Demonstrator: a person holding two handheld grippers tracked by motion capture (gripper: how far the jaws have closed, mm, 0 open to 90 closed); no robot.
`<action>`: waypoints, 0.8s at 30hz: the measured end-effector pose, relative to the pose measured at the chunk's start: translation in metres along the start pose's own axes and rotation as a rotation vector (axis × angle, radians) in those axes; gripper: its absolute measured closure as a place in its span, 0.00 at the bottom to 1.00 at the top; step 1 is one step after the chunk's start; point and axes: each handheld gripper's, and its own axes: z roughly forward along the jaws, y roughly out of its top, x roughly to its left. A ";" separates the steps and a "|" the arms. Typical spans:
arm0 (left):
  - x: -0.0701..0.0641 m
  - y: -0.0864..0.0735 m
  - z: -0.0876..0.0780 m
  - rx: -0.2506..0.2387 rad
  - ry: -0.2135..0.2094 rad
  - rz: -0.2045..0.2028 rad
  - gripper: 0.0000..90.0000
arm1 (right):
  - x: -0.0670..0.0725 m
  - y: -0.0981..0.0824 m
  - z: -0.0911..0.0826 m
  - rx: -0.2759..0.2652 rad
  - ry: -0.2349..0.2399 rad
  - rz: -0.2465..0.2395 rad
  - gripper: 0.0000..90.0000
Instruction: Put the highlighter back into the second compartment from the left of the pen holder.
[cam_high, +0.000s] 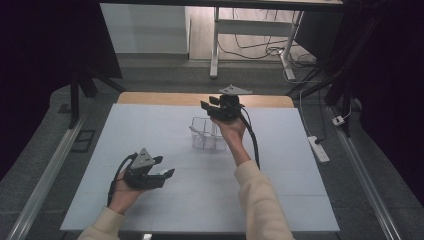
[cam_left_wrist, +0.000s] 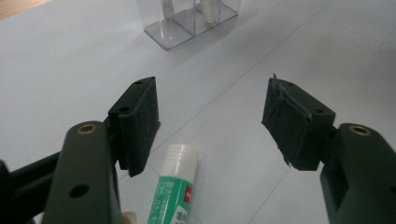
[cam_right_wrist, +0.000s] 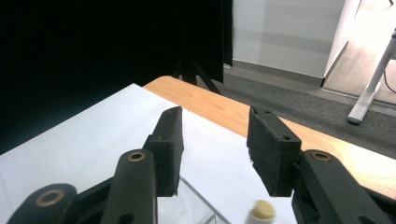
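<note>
Glue stick (cam_left_wrist: 175, 189) cut off below left tongs (cam_left_wrist: 210, 126); label unreadable.

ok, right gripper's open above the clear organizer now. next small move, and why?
Probably lift the right gripper clear of the clear organizer. Its jaws stand open with nothing between them, and a stick sits upright below. Next likely comes the glue stick, lying on the white mat under the open left gripper.

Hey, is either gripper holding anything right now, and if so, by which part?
Nothing is held. The right gripper has open jaws above the clear organizer; the left gripper has open jaws over the glue stick on the table.
</note>
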 end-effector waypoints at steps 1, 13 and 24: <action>0.000 0.000 0.000 0.002 0.000 0.001 0.40 | 0.000 0.000 -0.003 0.000 0.004 -0.004 0.61; 0.002 0.003 0.001 0.000 0.006 0.005 0.40 | -0.003 -0.021 -0.049 0.078 0.081 -0.042 0.60; 0.010 0.005 -0.001 0.006 0.002 -0.018 0.40 | -0.006 -0.049 -0.110 0.092 0.119 -0.049 0.59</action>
